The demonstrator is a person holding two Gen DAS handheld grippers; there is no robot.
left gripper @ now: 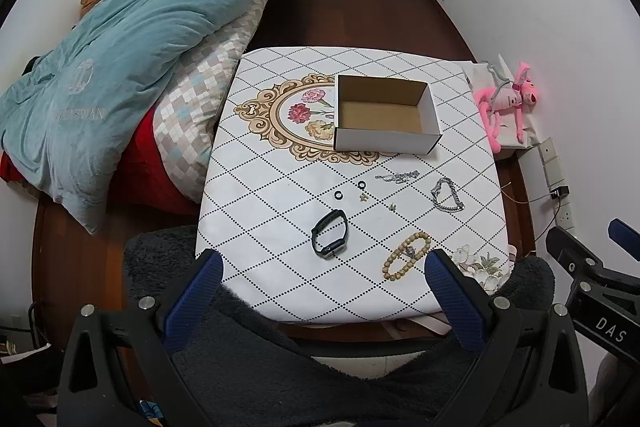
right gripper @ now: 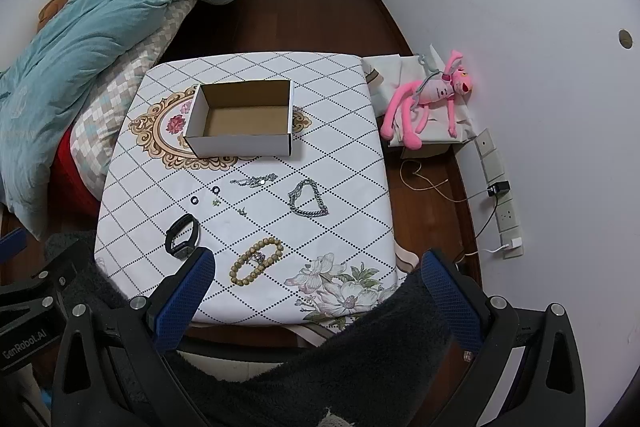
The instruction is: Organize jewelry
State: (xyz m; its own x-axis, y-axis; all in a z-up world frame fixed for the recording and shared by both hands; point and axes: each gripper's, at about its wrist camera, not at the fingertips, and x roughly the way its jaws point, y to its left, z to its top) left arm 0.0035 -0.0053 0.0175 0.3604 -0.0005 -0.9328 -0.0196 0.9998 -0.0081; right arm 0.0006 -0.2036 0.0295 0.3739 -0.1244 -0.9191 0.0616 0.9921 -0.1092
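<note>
An empty white cardboard box (left gripper: 384, 113) (right gripper: 244, 117) stands open on the table (left gripper: 260, 267) (right gripper: 352, 187). In front of it lie a black watch band (left gripper: 330, 234) (right gripper: 182, 232), a wooden bead bracelet (left gripper: 407, 254) (right gripper: 256, 261), a silver chain bracelet (left gripper: 447, 195) (right gripper: 308, 199), a thin silver necklace (left gripper: 397, 177) (right gripper: 253, 181), two black rings (left gripper: 339, 195) (right gripper: 195, 201) and small earrings (left gripper: 363, 196) (right gripper: 216, 203). My left gripper (left gripper: 322, 267) and right gripper (right gripper: 316, 267) are open and empty, above the table's near edge.
A bed with a teal duvet (left gripper: 132, 39) (right gripper: 92, 27) lies left of the table. A pink plush toy (left gripper: 506, 103) (right gripper: 430, 95) lies on a box at the right wall, near power strips and cables (right gripper: 496, 187). Dark fleece fabric (left gripper: 300, 367) fills the foreground.
</note>
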